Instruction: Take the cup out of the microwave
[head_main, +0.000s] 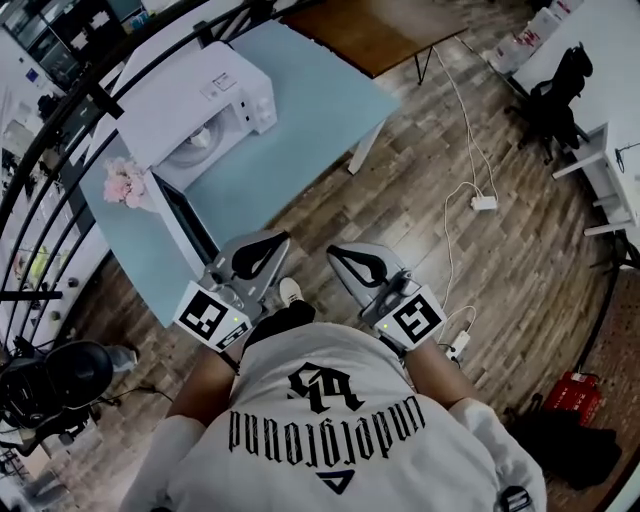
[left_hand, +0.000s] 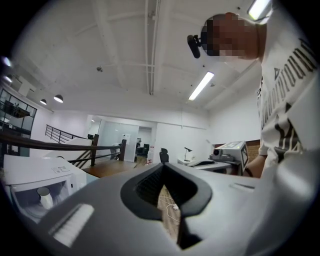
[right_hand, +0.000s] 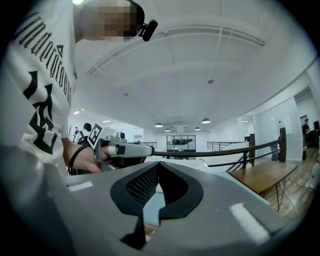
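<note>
A white microwave (head_main: 200, 100) stands on the light blue table (head_main: 310, 100) with its door (head_main: 185, 225) swung open toward me. The cup (head_main: 200, 142) is a pale shape inside the cavity; in the left gripper view the microwave (left_hand: 30, 175) is at the far left with the white cup (left_hand: 45, 197) in it. My left gripper (head_main: 280, 242) and right gripper (head_main: 335, 252) hang side by side close to my body, short of the table's near corner. Both are shut with nothing between the jaws, as the left gripper view (left_hand: 160, 167) and the right gripper view (right_hand: 157, 167) confirm.
Pink flowers (head_main: 125, 185) lie beside the microwave. A dark railing (head_main: 60, 120) runs along the left. On the wood floor are a white cable with a power strip (head_main: 483, 202), a black office chair (head_main: 560, 90) and a red object (head_main: 570, 395). A brown table (head_main: 370, 30) stands behind.
</note>
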